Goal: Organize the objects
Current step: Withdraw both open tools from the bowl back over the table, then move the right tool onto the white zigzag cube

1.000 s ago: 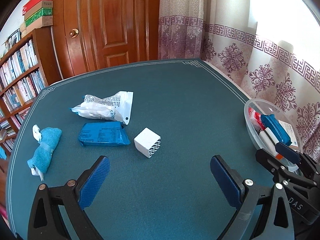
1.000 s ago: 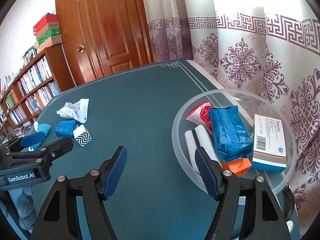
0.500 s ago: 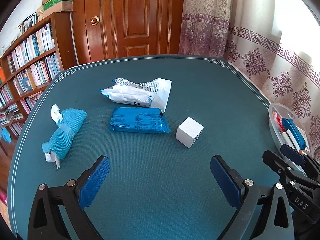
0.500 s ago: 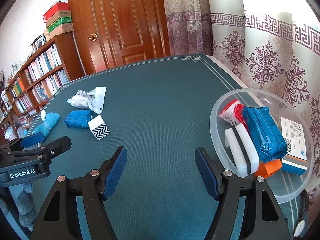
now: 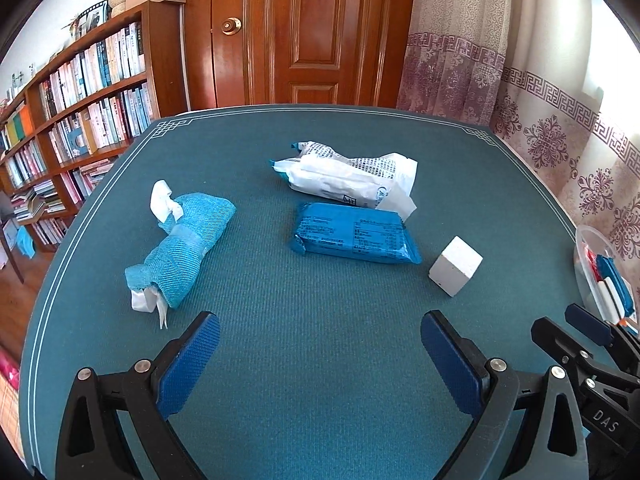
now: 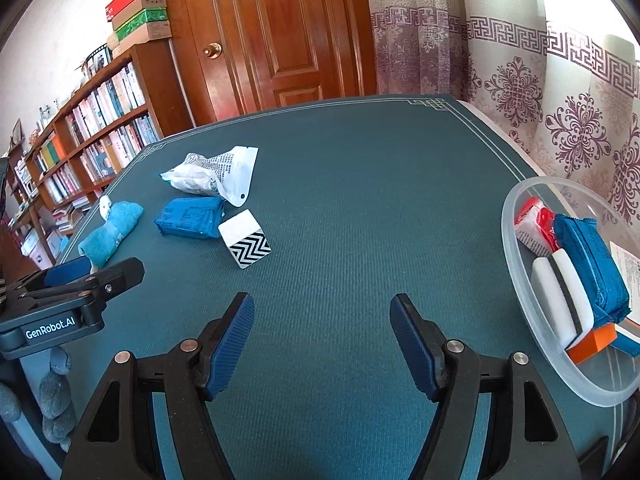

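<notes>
Blue packet [image 5: 354, 233] lies flat btwn white bag [image 5: 348, 178] & cube [image 5: 455, 266].

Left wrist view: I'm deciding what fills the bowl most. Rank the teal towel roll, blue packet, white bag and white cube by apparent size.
1. teal towel roll, white bag, blue packet: similar, unsure
2. white cube: clearly smallest
</notes>
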Demonstrator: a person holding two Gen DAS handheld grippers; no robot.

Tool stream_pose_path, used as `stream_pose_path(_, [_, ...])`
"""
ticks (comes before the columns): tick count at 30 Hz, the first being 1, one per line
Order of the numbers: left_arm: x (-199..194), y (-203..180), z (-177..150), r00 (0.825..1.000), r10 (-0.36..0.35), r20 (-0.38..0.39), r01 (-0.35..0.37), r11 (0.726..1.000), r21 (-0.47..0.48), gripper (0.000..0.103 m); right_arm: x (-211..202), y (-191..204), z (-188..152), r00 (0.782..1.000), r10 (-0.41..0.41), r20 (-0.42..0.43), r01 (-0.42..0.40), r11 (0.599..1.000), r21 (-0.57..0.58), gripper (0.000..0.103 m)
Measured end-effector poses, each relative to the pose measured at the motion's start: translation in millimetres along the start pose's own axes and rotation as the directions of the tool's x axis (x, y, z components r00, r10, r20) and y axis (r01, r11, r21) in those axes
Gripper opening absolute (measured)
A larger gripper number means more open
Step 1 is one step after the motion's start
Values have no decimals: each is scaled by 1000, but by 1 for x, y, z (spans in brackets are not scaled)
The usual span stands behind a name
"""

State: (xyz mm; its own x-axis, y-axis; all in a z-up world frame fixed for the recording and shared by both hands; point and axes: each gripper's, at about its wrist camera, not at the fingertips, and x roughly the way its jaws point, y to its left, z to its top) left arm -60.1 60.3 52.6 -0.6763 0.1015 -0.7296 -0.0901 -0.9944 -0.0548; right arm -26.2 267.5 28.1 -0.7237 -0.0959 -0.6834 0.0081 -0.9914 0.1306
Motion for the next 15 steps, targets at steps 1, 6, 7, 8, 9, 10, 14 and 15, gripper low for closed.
stream_pose_path(1, [0, 3, 0, 1000, 5, 2, -5, 1000, -6, 102, 2, 2, 1, 1000, 4, -2, -4, 1000, -2, 73])
stream_pose_path(6, [2, 18, 0, 1000, 20, 1, -19, 999, -36, 102, 10, 14, 6, 1000, 20, -11, -20, 1000, -22, 75])
stream_pose_path(7, [2, 20, 0, 1000, 21, 0, -21, 999, -41, 102, 12, 17, 7, 1000, 23, -13, -23, 999, -27, 75])
stream_pose_path(8, [3, 23, 0, 1000, 22, 0, -22, 999, -46, 102, 14, 19, 9, 1000, 26, -14, -26, 999, -31, 75])
stream_pose_path(9, [3, 24, 0, 1000, 23, -1, -23, 998, -50, 102, 16, 21, 10, 999, 29, -15, -30, 999, -36, 75])
stream_pose_path(10, [3, 26, 0, 1000, 23, -2, -23, 998, -55, 102, 18, 24, 11, 999, 34, -17, -35, 999, -39, 75])
stream_pose_path(14, [5, 32, 0, 1000, 21, -6, -22, 997, -72, 102, 26, 30, 16, 998, 49, -28, -50, 998, -49, 75])
stream_pose_path(15, [5, 33, 0, 1000, 20, -8, -21, 997, -74, 102, 28, 32, 17, 998, 51, -29, -52, 997, -53, 75])
